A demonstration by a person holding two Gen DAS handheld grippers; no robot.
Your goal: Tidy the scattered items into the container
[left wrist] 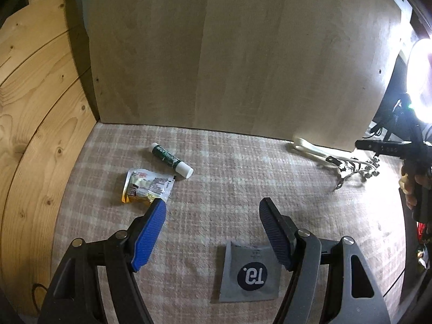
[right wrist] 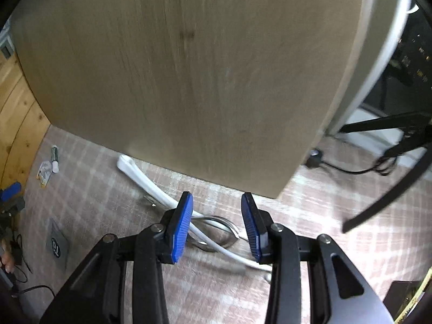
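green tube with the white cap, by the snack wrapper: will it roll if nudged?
Probably: the green tube looks cylindrical and lies on its side. The woven plaid cloth may damp rolling. It seems rigid and light.

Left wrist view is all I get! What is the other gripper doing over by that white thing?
Observer: The right gripper has its fingers apart above the white band, gripping nothing.
Operator: What are the shiny bits on it?
Observer: Metal loops, lying on the carpet right below the fingers.
Operator: Anything past the board's right edge?
Observer: A black plug with its cable lies on the carpet there.
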